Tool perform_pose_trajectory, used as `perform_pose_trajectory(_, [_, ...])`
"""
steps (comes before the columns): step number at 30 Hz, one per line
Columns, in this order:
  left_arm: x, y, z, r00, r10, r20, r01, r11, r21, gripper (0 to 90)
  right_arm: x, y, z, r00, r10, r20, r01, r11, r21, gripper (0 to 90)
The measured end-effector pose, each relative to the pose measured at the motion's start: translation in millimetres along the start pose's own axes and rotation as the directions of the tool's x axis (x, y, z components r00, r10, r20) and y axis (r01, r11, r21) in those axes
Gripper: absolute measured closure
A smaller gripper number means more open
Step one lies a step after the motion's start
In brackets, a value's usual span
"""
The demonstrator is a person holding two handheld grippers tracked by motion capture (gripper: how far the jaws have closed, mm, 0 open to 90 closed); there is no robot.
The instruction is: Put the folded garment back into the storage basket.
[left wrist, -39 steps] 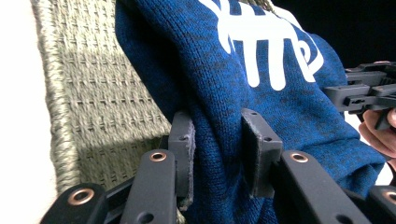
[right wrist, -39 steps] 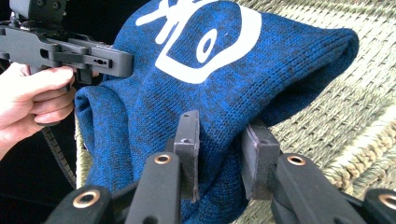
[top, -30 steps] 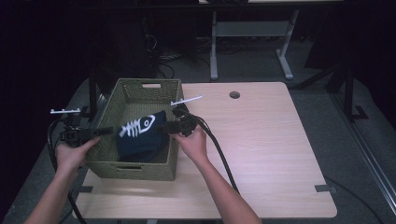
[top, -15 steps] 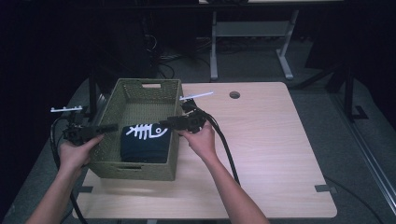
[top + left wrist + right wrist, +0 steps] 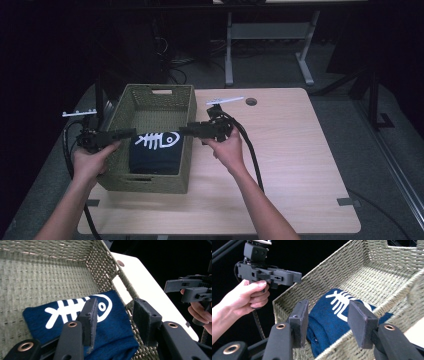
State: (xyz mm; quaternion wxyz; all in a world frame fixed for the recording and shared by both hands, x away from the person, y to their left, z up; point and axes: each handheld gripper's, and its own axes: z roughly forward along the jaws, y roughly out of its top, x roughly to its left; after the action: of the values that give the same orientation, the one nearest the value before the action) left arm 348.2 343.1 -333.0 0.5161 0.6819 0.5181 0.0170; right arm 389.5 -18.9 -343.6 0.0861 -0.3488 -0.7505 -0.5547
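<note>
Now folded cloth (image 5: 154, 150) in basket (image 5: 150, 95) (fishbone up), both grippers (image 5: 131, 133) (image 5: 184, 131) above, gaping, empty.

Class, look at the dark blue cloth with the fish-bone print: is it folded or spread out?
Folded. The blue cloth lies as a compact rectangle on the basket floor, with layered edges at its near corner.

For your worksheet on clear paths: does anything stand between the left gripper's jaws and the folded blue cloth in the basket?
Nothing visible does. The left gripper hangs open just above the blue cloth, which lies in the woven basket.
</note>
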Motion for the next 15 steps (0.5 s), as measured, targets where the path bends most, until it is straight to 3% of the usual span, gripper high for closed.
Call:
perform_pose_trajectory(9, [-15.2, 1.0, 8.8, 0.9999, 0.012, 0.005, -0.012, 0.9999, 0.003, 50.1, -8.8, -5.8, -26.4, 1.0000, 0.008, -0.006, -0.008, 1.000, -0.027, 50.1])
perform_pose_trajectory(15, [-33.7, 1.5, 15.9, 0.9991, 0.038, 0.017, -0.038, 0.9993, 0.001, 46.8, -12.9, -9.0, -43.6, 1.0000, 0.006, -0.008, -0.007, 0.999, -0.048, 48.9])
